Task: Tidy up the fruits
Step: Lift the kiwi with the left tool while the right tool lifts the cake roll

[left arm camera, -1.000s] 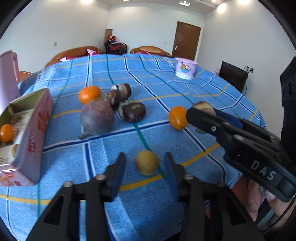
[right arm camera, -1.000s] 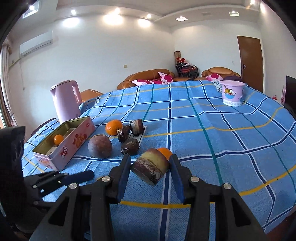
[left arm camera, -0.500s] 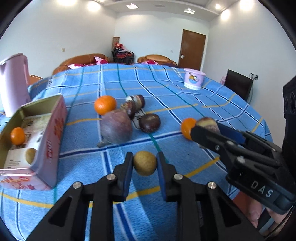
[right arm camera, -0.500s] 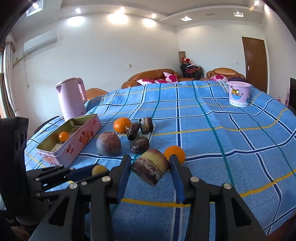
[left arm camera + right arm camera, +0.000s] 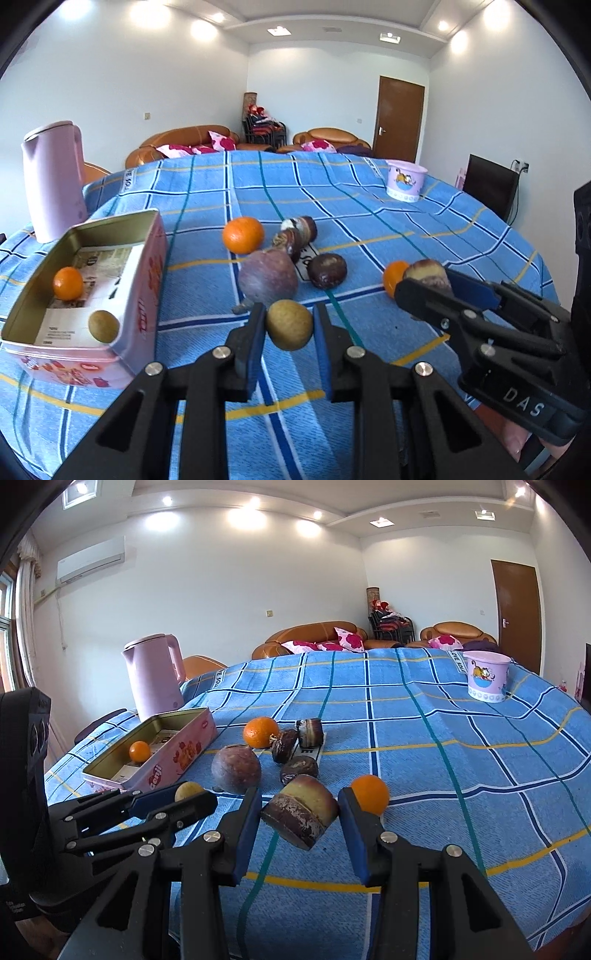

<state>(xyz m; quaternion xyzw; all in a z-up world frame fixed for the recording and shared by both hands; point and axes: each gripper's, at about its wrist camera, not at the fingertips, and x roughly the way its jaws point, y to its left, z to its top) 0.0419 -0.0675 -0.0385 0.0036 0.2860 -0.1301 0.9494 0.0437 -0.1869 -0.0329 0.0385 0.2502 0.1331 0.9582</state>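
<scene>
My left gripper is shut on a small round tan fruit, lifted just above the blue checked cloth. To its left stands a pink tin box holding a small orange and another tan fruit. My right gripper is shut on a brown and yellow chunk of fruit; a small orange lies just behind its right finger. On the cloth further back lie a big purple fruit, an orange and several dark fruit pieces.
A pink kettle stands behind the tin at the far left. A lilac cartoon cup sits at the far right of the table. Sofas, a brown door and a dark chair lie beyond the table's edge.
My left gripper closed on the tan fruit that lay between its open fingers and raised it off the cloth. The right gripper kept its hold and stayed put.
</scene>
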